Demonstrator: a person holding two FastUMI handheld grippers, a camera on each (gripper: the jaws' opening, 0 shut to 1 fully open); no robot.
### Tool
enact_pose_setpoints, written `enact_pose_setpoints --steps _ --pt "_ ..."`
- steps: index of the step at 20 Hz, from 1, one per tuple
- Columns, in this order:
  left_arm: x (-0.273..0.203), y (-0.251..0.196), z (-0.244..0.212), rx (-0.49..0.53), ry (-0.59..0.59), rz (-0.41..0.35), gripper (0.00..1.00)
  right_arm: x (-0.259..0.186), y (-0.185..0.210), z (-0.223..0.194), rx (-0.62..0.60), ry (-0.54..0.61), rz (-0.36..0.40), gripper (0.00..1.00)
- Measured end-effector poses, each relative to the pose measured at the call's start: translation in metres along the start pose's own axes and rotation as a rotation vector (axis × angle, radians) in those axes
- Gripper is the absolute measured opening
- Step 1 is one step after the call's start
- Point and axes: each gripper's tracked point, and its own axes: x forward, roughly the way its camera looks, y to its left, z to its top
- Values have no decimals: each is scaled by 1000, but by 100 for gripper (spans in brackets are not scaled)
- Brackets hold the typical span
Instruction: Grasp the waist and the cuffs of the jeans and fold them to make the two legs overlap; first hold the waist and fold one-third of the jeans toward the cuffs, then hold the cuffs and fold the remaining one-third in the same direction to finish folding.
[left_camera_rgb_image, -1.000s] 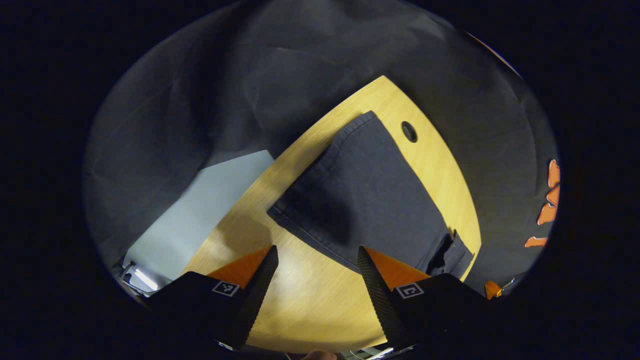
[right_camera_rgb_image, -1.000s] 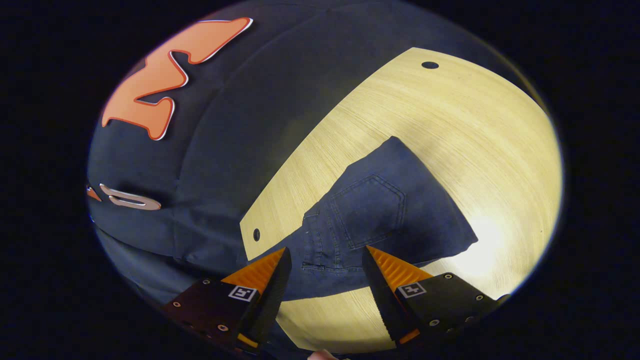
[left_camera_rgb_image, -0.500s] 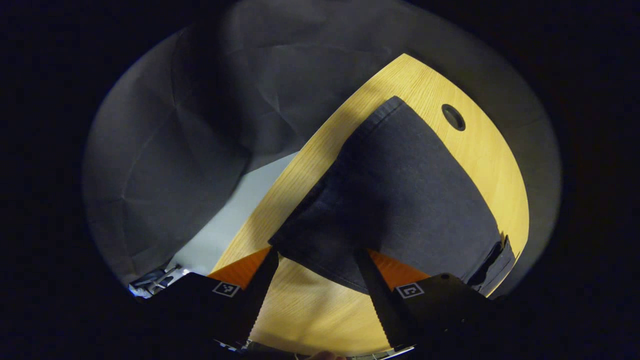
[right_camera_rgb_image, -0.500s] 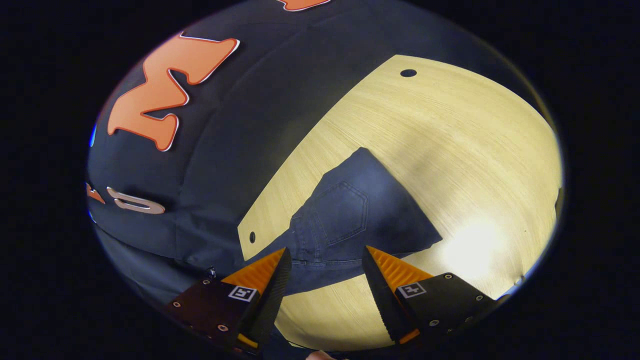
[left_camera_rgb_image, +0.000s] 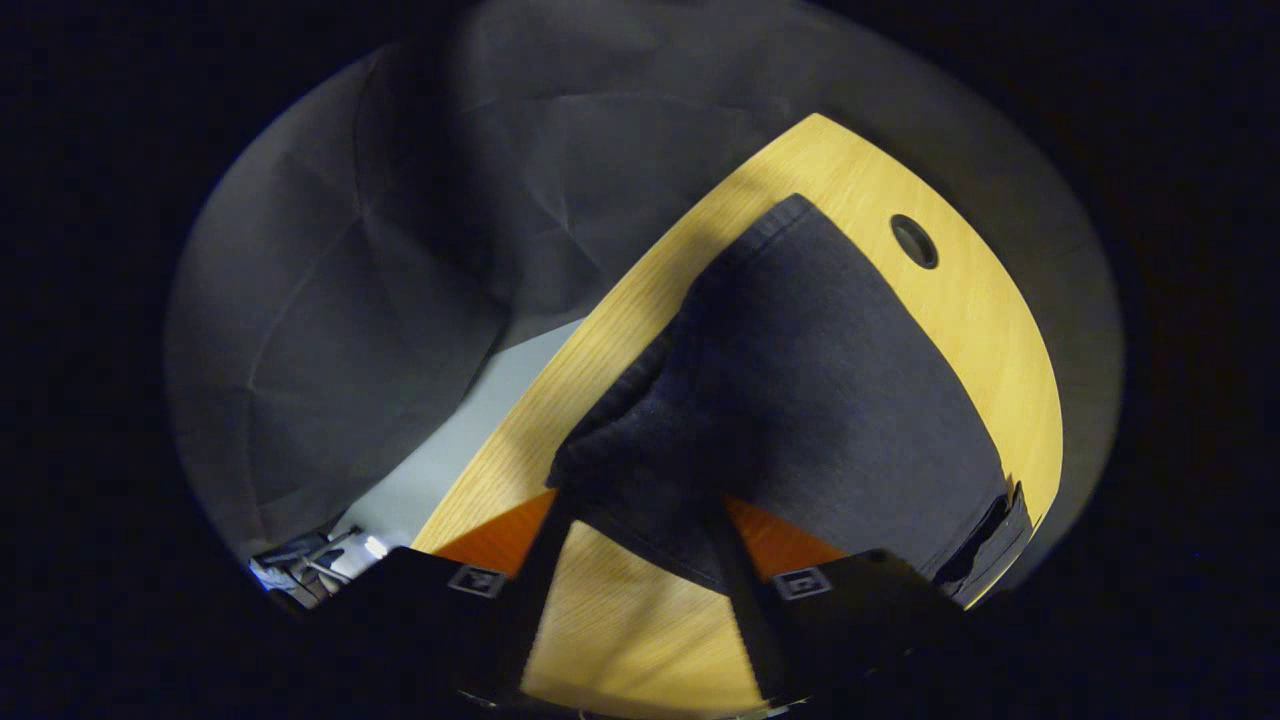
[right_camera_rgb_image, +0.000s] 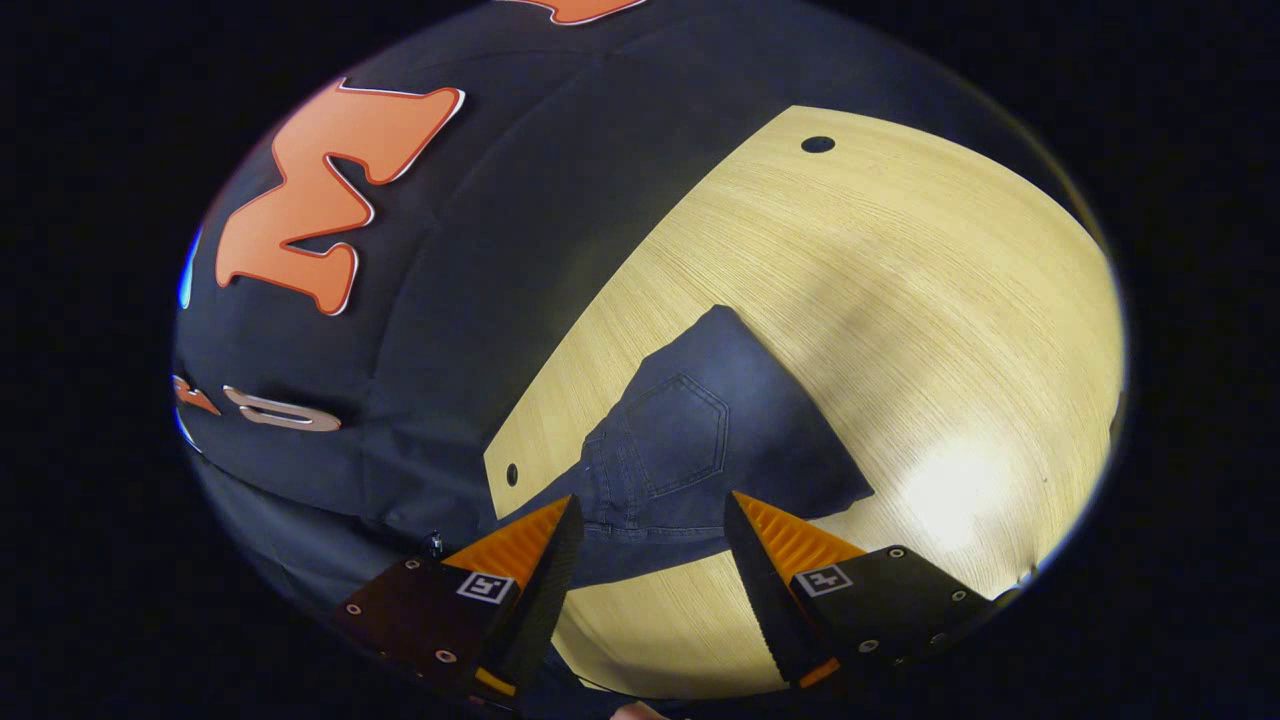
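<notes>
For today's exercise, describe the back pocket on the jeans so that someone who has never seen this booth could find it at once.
Start with the pale wooden table in the right gripper view; a folded pair of dark jeans lies near its edge. On the part nearest the right gripper sits the back pocket. It is the one patch outlined in stitching, with a pointed lower edge, beside plain denim.

I can read no text, brand or number on anything here. The small square black-and-white marker tags (right_camera_rgb_image: 485, 586) on my jaws carry coded patterns, not words, and the dark blue denim jeans (right_camera_rgb_image: 700, 450) show no legible label.
</notes>
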Motion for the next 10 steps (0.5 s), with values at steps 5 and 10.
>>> enact_pose_setpoints --steps 5,10 --pt "-2 -13 -12 44 -55 -44 7 -13 -12 7 9 8 14 87" --pt "-48 -17 -4 71 -176 -91 7 -23 -29 25 0 -21 -13 87"
